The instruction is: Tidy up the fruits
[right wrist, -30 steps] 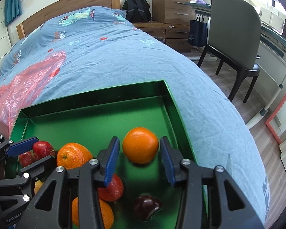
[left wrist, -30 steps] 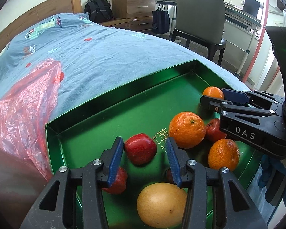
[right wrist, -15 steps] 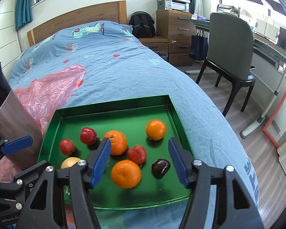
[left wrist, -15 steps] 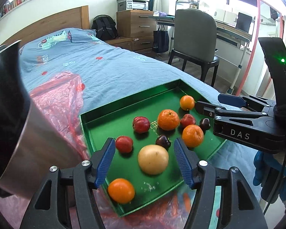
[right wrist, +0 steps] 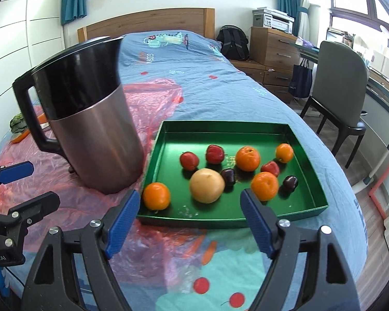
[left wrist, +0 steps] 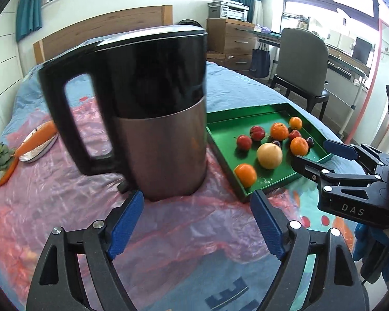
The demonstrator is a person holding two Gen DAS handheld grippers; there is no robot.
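We are finding the fruit gathered in the green tray, which is sitting on the bed just beside the kettle and partly over the pink plastic sheet. Inside it we are counting four oranges, three red fruits, two dark plums and one pale yellow fruit; the nearest orange is lying in the tray's 7 o'clock corner, the farthest orange toward 2 o'clock. We are judging the collecting as largely done (no loose fruit is showing on the sheet), though the pieces are lying mixed, so any sorting by kind is looking unfinished. A carrot and a plate are resting at 9 o'clock in the left view, well apart from the tray. The left gripper is tilting downward over the plastic sheet, facing the kettle base, its jaws having just been opening, with nothing between them. The right gripper is pointing down at the tray's near rim, jaws having just been opening too, spread wide and gripping nothing. Both are hanging clear of the tray.
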